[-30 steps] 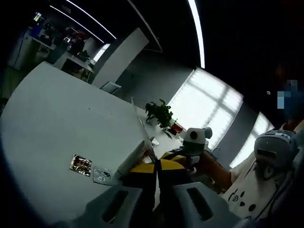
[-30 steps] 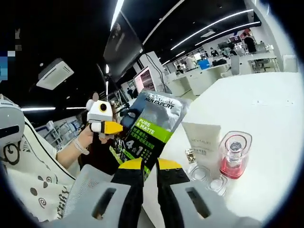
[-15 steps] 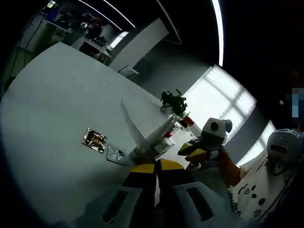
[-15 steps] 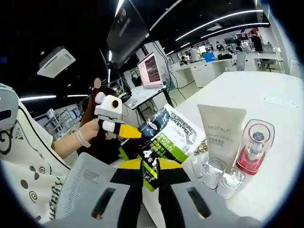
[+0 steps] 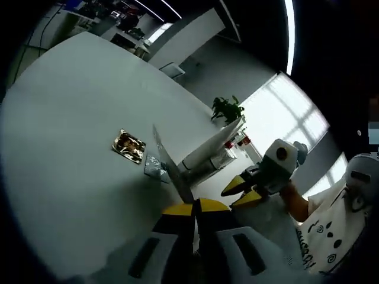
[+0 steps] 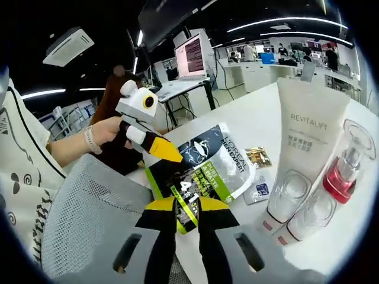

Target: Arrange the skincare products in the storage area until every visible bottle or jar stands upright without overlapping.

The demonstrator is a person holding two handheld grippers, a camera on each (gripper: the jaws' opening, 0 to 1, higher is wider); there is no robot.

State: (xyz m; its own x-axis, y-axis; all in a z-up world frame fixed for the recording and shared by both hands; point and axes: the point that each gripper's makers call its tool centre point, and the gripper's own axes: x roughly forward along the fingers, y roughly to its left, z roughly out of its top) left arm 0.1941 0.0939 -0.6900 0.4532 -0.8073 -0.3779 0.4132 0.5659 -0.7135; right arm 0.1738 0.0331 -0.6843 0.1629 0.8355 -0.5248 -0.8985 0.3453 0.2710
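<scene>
Grey-green L'Oréal sachet (image 6: 204, 171) pinched at opposite edges by right gripper (image 6: 188, 204) and left gripper (image 5: 194, 205) | held flat, long axis running ahead-right of right jaws | Revitalift tube (image 6: 308, 127) further right, upright.

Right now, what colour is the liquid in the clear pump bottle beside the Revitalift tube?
Red to pink, in the clear pump bottle beside the Revitalift tube; the right gripper view shows it best.

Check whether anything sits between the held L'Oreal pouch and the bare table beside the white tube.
Partly. Both grippers pinch the pouch. Below it, two small sachets lie flat on the table, left of the white Revitalift tube. Beside them the table looks bare.
</scene>
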